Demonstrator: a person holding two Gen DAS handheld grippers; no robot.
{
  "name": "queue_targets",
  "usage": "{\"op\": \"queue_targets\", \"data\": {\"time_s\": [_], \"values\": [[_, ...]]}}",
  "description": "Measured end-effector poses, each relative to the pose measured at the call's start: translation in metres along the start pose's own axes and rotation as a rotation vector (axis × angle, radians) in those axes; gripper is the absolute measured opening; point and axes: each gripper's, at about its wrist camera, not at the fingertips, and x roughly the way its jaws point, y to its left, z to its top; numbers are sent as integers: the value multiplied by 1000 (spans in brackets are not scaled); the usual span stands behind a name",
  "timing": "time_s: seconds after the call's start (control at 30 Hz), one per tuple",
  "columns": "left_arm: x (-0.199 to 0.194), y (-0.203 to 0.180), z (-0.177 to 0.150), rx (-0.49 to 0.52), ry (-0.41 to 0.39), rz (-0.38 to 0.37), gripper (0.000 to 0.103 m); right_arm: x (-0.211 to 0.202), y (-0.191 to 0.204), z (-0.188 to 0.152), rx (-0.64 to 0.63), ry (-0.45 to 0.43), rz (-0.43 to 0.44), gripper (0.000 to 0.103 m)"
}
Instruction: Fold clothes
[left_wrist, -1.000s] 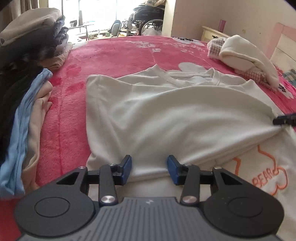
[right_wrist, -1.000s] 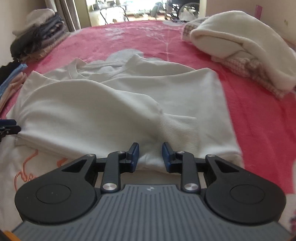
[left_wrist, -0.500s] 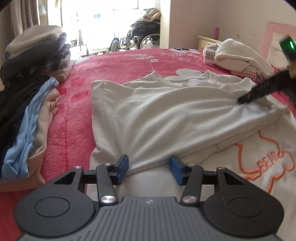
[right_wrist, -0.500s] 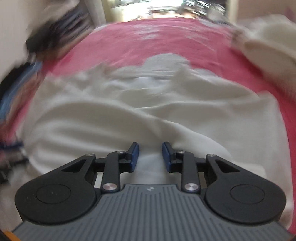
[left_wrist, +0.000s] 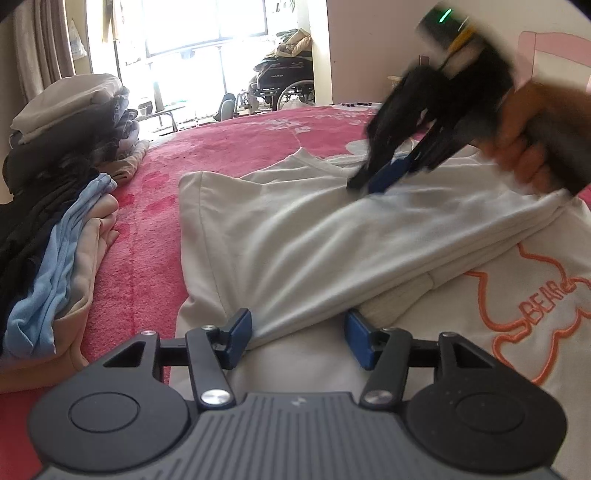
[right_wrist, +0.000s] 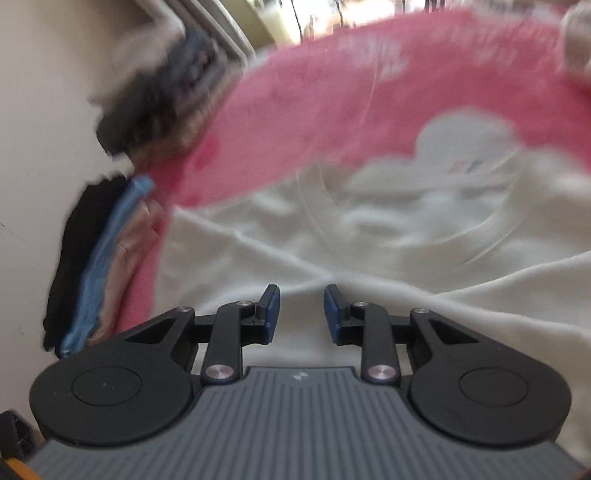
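On the pink bed (left_wrist: 155, 229), the left gripper (left_wrist: 298, 334) was opening over the white sweatshirt (left_wrist: 295, 240) while the right gripper (right_wrist: 301, 308), jaws apart and empty, swept above it and could probably drag the fold loose.

Daylight poured in from the window (left_wrist: 207, 33) far ahead of the left tongs (left_wrist: 298, 334), blown out to white glare, and the shirt (left_wrist: 332, 240) just beyond them was evenly lit with soft folds of shadow. The right tongs (left_wrist: 384, 173) and hand (left_wrist: 532, 147) showed there as a motion smear. The right view was streaked with blur throughout, its tongs (right_wrist: 301, 314) alone sharp, and both views bent and darkened at the corners.
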Motion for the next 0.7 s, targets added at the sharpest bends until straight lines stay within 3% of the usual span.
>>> {"op": "queue_targets", "data": {"time_s": [0.03,0.07,0.17,0.23,0.3,0.4,0.5,0.53,0.57,0.63,0.7], "values": [[0,0,0,0,0,-1,58,9,-1,1,-42,-20,-35,12],[0,0,0,-1,-1,-2,58,10,-3,4,-63,-60,-54,8],[0,1,0,-4,-2,-5,58,-17,-14,12,5,-189,-147,15],[1,2,0,-4,-3,-4,58,-48,-25,11,38,-229,-129,15],[1,1,0,-6,-3,-2,58,-75,-33,2,48,-219,-103,16],[2,1,1,-10,2,0,59,-93,-44,-21,18,-133,-96,17],[2,3,3,-24,13,-8,59,-100,-79,-48,65,-75,-262,17],[2,5,4,-34,16,-13,59,-109,-100,-55,147,-108,-298,13],[2,6,5,-42,20,-17,59,-122,-123,-62,271,-164,-277,8],[3,8,8,-53,31,-28,61,-154,-152,-78,520,-290,-222,17],[2,12,12,-74,46,-38,61,-184,-159,-95,622,-375,-225,18]]}}
